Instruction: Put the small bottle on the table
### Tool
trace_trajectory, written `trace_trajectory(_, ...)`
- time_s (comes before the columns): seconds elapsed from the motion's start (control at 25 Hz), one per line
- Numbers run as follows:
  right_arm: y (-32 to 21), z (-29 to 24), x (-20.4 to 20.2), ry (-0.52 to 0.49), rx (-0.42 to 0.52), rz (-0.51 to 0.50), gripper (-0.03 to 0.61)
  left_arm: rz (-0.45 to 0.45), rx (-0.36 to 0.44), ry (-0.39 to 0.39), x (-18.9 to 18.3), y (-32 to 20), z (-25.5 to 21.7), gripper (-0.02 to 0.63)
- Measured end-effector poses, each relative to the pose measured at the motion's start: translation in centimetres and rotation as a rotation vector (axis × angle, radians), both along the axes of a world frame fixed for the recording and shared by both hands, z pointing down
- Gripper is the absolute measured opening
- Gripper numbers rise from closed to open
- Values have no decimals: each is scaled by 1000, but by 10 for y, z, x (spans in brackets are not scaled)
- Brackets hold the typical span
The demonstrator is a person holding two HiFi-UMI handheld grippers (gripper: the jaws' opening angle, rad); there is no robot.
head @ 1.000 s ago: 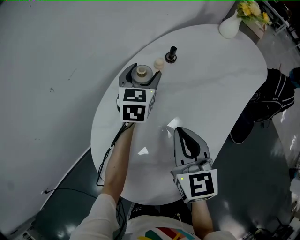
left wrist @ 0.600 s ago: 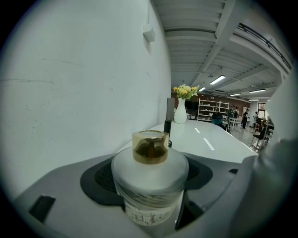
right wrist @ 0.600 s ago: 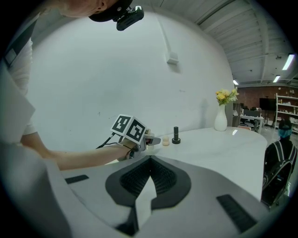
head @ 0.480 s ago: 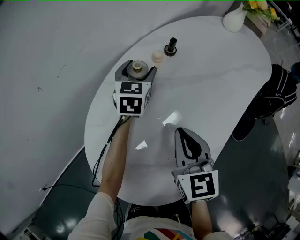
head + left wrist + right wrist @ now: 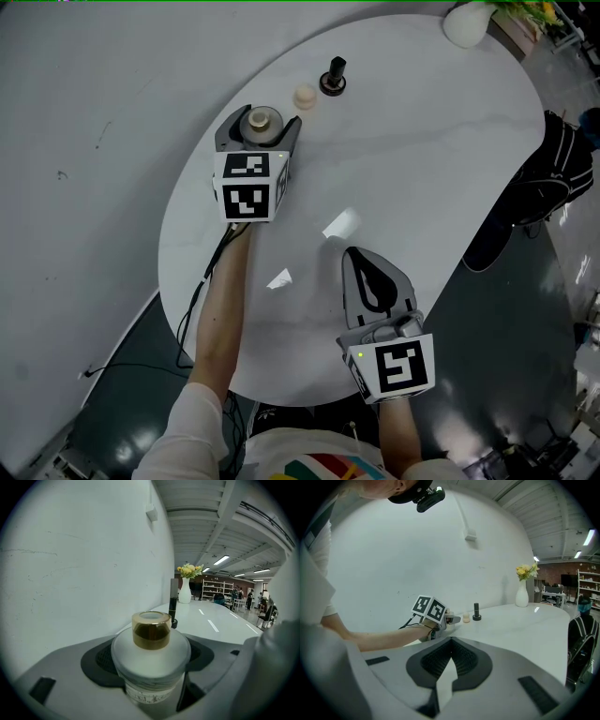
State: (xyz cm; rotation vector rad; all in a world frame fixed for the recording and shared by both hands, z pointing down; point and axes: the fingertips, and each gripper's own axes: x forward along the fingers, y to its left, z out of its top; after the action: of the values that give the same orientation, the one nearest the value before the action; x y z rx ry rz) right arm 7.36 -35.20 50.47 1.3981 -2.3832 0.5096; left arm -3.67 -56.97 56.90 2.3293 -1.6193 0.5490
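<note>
The small bottle [image 5: 260, 121], frosted white with a gold cap [image 5: 151, 630], sits between the jaws of my left gripper [image 5: 262, 127] near the far left edge of the white oval table [image 5: 422, 169]. In the left gripper view both dark pads press against the bottle's body [image 5: 150, 660]. Whether its base touches the tabletop is hidden. My right gripper [image 5: 364, 258] hovers over the near part of the table, shut with nothing between its jaws, and its tips meet in the right gripper view [image 5: 450, 644].
Just beyond the bottle stand a small cream piece [image 5: 305, 96] and a black knob-shaped object [image 5: 333, 76]. A white vase [image 5: 467, 22] with yellow flowers is at the far end. A black bag [image 5: 553, 183] lies on the floor at the right.
The head view has drifted, so everything sits a little left and higher. My left gripper with the bottle is slightly further from the cream piece. The right gripper stays shut in place.
</note>
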Motion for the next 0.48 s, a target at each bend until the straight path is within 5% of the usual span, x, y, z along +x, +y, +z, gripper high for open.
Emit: trace_trajectory(0.48,10,-10,2,-17,16,3,11,-11,-14,0,2,1,3,354)
